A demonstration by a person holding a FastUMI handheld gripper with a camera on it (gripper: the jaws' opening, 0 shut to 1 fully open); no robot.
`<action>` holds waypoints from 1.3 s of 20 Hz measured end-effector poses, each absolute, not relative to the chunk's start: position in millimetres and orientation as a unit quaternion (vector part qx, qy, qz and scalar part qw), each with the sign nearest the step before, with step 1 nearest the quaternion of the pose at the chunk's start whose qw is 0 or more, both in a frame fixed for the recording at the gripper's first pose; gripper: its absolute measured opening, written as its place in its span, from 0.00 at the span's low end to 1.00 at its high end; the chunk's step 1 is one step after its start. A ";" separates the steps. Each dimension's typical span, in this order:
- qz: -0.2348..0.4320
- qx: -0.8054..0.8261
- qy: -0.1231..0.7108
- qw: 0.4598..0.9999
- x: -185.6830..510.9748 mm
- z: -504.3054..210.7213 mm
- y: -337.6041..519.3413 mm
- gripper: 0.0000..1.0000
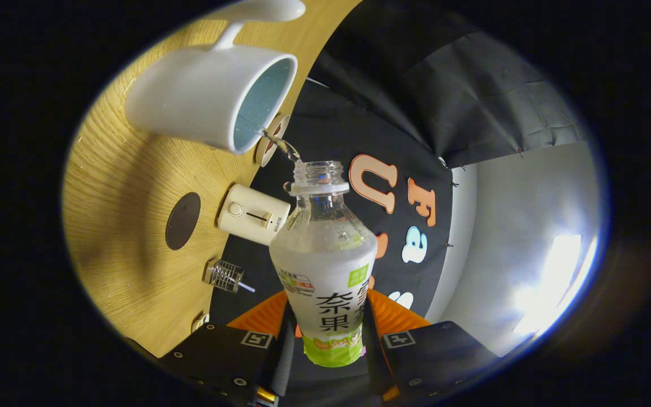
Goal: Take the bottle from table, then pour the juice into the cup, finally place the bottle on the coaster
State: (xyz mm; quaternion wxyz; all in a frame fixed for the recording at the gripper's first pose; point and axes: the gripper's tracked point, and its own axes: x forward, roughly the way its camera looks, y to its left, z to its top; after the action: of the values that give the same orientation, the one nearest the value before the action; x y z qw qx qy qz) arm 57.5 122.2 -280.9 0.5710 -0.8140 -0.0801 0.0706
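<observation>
Your fingers are clamped on the lower body of the bottle, one on each side of its label, and its long axis runs straight ahead from them to the open neck. That neck sits just short of the cup, whose mouth faces it, and a thin stream of juice crosses the gap to the cup's lip; hold that line, because any roll sends the juice onto the worktop. The coaster, the dark disc, lies beyond the cup on the handle-free side, well apart from it. The bottle's label carries large Chinese characters, seemingly "奈果", though the curve blurs them. A cream gadget near the coaster reads "SUPOR".
</observation>
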 end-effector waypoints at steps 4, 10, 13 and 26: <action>0.076 -0.819 -0.093 0.562 59.7 -271.8 132.0 0.56; 0.091 -0.826 -0.108 0.546 65.2 -269.5 141.7 0.56; 0.099 -0.832 -0.118 0.532 67.5 -269.4 144.1 0.56; 0.111 -0.845 -0.136 0.506 65.7 -266.8 152.5 0.56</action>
State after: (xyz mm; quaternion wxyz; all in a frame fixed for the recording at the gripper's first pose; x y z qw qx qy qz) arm 65.7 152.5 -266.8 0.5058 -0.8446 -0.1362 0.1113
